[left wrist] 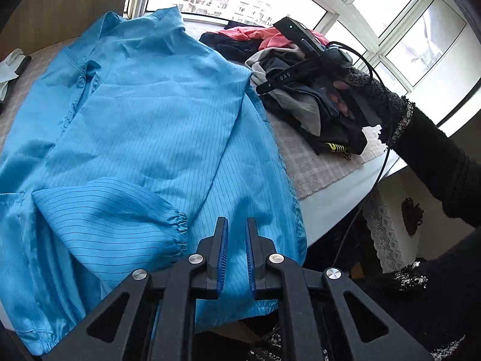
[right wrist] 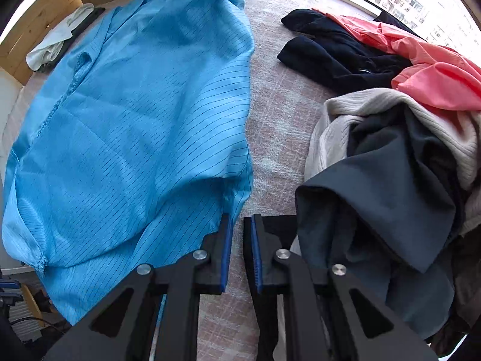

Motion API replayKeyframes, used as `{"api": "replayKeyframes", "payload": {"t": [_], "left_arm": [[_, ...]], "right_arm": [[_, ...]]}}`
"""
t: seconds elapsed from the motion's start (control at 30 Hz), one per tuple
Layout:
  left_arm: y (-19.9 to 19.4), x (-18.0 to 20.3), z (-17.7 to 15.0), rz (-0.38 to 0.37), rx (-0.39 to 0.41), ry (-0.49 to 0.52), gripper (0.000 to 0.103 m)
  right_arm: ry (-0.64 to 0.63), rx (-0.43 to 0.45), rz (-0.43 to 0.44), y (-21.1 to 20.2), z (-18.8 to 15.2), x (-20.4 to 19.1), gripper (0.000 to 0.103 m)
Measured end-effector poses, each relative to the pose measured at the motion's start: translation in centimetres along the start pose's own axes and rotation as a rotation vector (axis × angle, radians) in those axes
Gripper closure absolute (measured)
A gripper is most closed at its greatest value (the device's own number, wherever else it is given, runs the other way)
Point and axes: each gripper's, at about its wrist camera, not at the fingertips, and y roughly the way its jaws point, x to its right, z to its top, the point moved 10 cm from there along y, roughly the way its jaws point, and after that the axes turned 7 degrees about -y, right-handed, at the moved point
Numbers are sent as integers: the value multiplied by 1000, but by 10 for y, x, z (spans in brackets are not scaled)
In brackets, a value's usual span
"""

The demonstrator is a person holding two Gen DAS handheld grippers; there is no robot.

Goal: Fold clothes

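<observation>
Nearest in the left wrist view, the left tongs (left wrist: 237,251) stand a narrow gap apart, their blue ribbed pads bare, holding nothing; they hang over the near hem of the blue garment (left wrist: 135,138); that garment is thin, slick cloth with fine dark pinstripes, spread nearly flat on the desk (left wrist: 324,168), one sleeve folded across its lower part and ending in a gathered elastic cuff (left wrist: 179,229); a puckered seam runs up its left half toward the collar at the far end. In the right wrist view the right tongs (right wrist: 240,249) are likewise slightly parted and grip nothing; their left finger lies just at the garment's right edge, over the pale checked woven cloth (right wrist: 270,114) that covers the desk; just beside the right finger a dark grey garment (right wrist: 390,198) of smooth, heavy fabric droops in thick folds, crowding that side; behind it lies a beige ribbed knit (right wrist: 354,105), then a coral garment (right wrist: 427,69) of light crinkled cloth and a black one (right wrist: 327,51), all heaped in a loose pile. Across the desk's right side the person's arm in a black knit sleeve (left wrist: 433,156) reaches in, a black cable (left wrist: 375,180) trailing past it; at the far left a small pale cloth (right wrist: 57,45) lies crumpled; beyond stands a white-framed window (left wrist: 360,3).
</observation>
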Motion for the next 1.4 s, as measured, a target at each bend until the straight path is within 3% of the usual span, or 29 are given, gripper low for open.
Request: {"api": "replayKeyframes", "payload": {"t": [0.03, 0.1, 0.3, 0.37, 0.4, 0.57, 0.7, 0.8, 0.93, 1.07, 1.2, 1.33, 1.4], "left_arm": [[16, 3, -3, 5, -29, -13, 94], [39, 4, -7, 28, -64, -34, 94], [68, -1, -16, 83, -112, -41, 94], [70, -6, -16, 98, -118, -46, 94], [70, -8, -15, 103, -120, -53, 95], [70, -16, -14, 98, -129, -67, 101], [69, -17, -14, 89, -143, -60, 101], [64, -12, -14, 108, -141, -48, 102], [39, 19, -11, 33, -67, -30, 101], [52, 52, -18, -47, -81, 13, 101], [97, 69, -41, -78, -184, 40, 101], [83, 68, -56, -40, -196, 96, 100], [44, 46, -50, 37, -117, 108, 98]], "right_arm": [[-27, 11, -1, 2, 5, -2, 75], [-62, 34, -12, 5, 14, -5, 66], [-44, 54, -79, 16, 34, 15, 66], [-11, 23, -29, 25, 32, 22, 72], [-5, 2, -8, 27, 30, 26, 92], [28, -2, 14, 15, 25, 65, 95], [3, -6, 6, 11, 17, 63, 79], [-27, -11, -9, 8, 11, 58, 73], [-51, 10, -37, -8, -1, 53, 73], [-70, 109, 111, -47, -28, 14, 73], [-119, 98, 245, -46, -46, -66, 73], [-144, -17, 185, -13, -76, -79, 73], [-132, -64, 141, -7, -88, -70, 73]]}}
